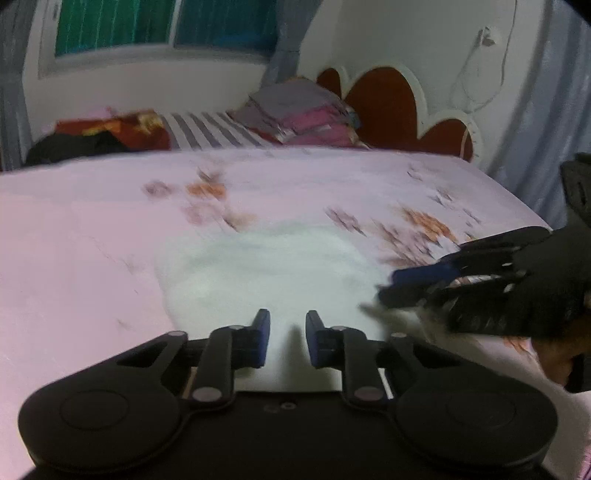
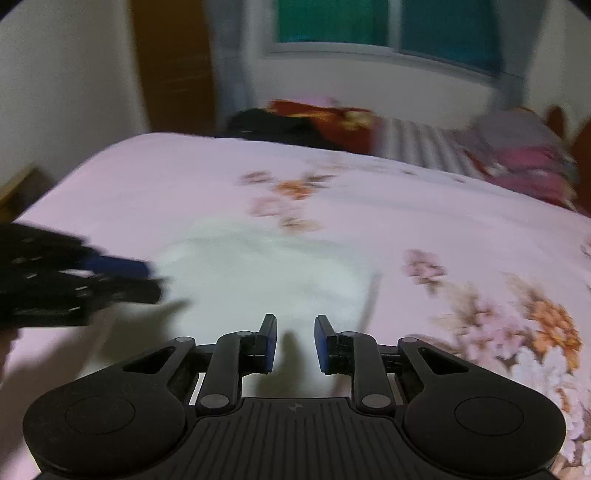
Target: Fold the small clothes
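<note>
Garment: a small white cloth (image 1: 266,266) is seen lying flat on the bed (image 1: 92,229), on the pink floral sheet, near the front edge and between the two grippers.
Long axis: the white cloth appears wider than deep, its long axis seemingly running from one gripper to the other; blur leaves its outline uncertain, and no collar or hem can be told.
Near edge: the front of the cloth is carried up between both pairs of fingers.
Left gripper (image 1: 287,341): its blue-padded fingers (image 1: 263,338) are set narrowly apart, with white cloth seen in the gap; whether the pads press on it cannot be told.
Right gripper (image 2: 295,343): its fingers (image 2: 271,343) are likewise narrowly parted over the cloth's right front part; a grip cannot be confirmed.
Cross views: each gripper is seen, blurred, at the side of the other's view, low over the cloth's edge.
Background: a folded pile of clothes (image 1: 303,114) is seen at the red headboard (image 1: 384,103), and a dark heap (image 1: 77,144) under the window (image 1: 166,26).
</note>
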Motion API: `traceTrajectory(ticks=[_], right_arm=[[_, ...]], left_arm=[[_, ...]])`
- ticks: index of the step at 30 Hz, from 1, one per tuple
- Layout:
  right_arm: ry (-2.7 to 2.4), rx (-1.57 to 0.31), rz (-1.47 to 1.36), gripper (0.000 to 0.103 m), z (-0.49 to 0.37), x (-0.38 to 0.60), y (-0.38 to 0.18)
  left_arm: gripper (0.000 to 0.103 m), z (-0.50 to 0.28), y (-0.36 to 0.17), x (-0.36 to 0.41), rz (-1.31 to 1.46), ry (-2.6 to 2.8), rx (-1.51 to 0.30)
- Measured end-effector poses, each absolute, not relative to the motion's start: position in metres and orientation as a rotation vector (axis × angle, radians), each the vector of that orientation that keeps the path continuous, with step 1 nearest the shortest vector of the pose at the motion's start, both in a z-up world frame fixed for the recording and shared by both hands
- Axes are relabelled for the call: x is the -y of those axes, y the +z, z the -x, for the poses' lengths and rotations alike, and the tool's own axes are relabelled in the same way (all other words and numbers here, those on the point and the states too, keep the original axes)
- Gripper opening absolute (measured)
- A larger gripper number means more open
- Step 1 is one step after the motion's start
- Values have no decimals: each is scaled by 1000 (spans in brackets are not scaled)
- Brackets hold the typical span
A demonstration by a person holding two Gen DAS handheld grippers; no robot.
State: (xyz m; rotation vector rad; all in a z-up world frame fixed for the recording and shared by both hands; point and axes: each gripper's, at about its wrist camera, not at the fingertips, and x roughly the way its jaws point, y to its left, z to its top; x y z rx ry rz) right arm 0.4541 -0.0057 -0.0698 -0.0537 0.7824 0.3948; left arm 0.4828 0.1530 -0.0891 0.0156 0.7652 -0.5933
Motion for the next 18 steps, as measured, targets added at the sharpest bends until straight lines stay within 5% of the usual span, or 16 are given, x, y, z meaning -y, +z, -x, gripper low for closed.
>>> traceTrajectory(ticks=[7,18], right_arm=[[368,-837,164,22,-456,-5,-113],[442,-885,186,22,-396,-7,-113]], left_arm=[[12,-489,-114,-144,91,-551,-841],[12,-397,-120,-169,136,-442,-850]])
